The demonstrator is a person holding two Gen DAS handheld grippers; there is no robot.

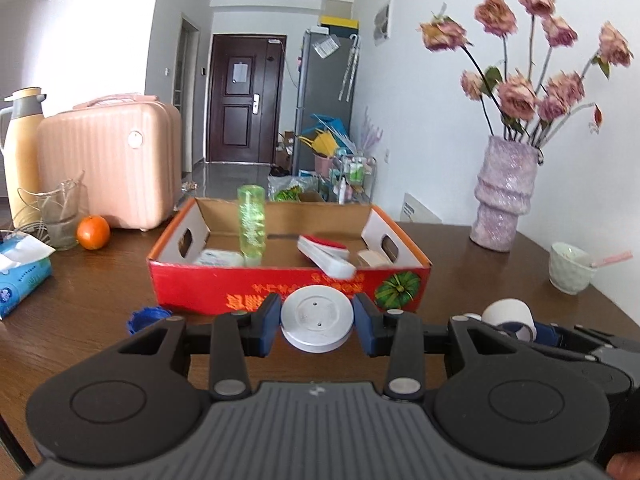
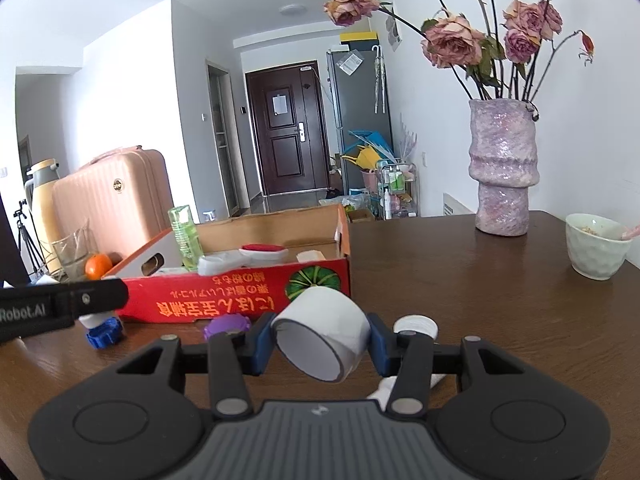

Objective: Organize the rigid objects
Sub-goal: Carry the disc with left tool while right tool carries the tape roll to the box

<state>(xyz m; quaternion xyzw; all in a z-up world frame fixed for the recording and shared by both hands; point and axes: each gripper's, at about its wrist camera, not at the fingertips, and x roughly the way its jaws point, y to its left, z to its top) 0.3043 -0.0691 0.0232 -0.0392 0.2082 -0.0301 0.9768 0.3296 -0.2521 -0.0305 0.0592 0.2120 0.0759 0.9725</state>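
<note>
My left gripper point(image 1: 317, 323) jaws clamp white disc point(image 1: 316, 322) by rim, held above tabletop point(image 1: 480, 264). Right gripper point(image 2: 323, 343) jaws clamp tape roll point(image 2: 325, 336) across sides. Red box point(image 1: 288, 292) just beyond, open-topped, likely their destination.

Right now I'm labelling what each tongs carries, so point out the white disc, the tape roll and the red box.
white disc point(image 1: 317, 317), left wrist view, flat top face.
tape roll point(image 2: 328, 322), right wrist view, outer white band.
red box point(image 1: 240, 290), left wrist view, printed front wall.
</note>
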